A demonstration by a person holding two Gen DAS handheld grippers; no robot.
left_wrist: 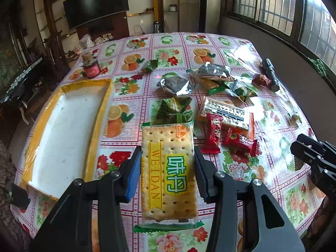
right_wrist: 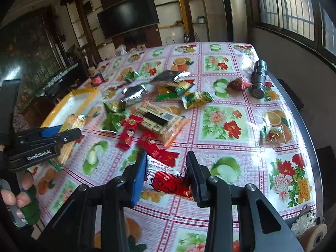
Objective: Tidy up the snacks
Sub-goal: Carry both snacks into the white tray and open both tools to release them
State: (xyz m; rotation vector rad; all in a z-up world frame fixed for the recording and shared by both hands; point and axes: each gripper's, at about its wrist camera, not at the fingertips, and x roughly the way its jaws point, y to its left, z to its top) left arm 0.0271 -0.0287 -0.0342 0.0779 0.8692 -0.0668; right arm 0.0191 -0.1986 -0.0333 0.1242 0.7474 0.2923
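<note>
My left gripper (left_wrist: 168, 151) is shut on a long WEIDAN cracker packet (left_wrist: 169, 174), held lengthwise between the blue and black pads above the flowered tablecloth. From the right wrist view that gripper (right_wrist: 63, 133) shows at the left with the same packet (right_wrist: 68, 145). My right gripper (right_wrist: 167, 157) is shut on a red-and-white snack packet (right_wrist: 168, 181), lifted off the cloth. It also appears at the right edge of the left wrist view (left_wrist: 302, 147). A white tray with a yellow rim (left_wrist: 98, 130) lies to the left. Loose snacks lie mid-table, among them two red packets (left_wrist: 214, 134).
A black flashlight (left_wrist: 271, 73) and a red wrapped sweet (right_wrist: 238, 84) lie at the far right of the table. A small red jar (left_wrist: 91, 68) stands behind the tray. A hand (right_wrist: 23, 199) grips the left tool. The table's right edge (right_wrist: 310, 138) runs close to the wall under the window.
</note>
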